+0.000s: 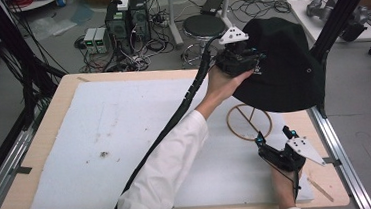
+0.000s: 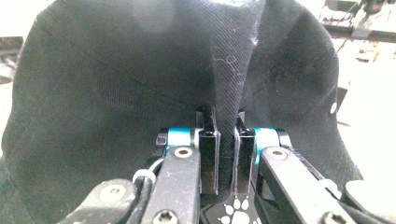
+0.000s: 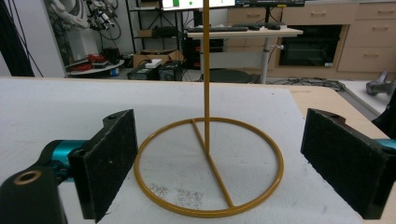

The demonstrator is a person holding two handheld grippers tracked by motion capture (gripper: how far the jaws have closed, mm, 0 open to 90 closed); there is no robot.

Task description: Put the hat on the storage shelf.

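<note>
Black hat (image 1: 281,72) — pinched in the left gripper (image 1: 240,60) — above the gold stand (image 1: 249,121).

The hat (image 1: 283,71) is black with a fine twill weave and one small pale eyelet. The stand (image 3: 208,165) is mustard gold. The left claw (image 2: 226,154) is black with turquoise accents (a white paw print beneath). The tabletop (image 1: 45,133) is pale wood under a white, speckled foam sheet (image 1: 125,134).
</note>
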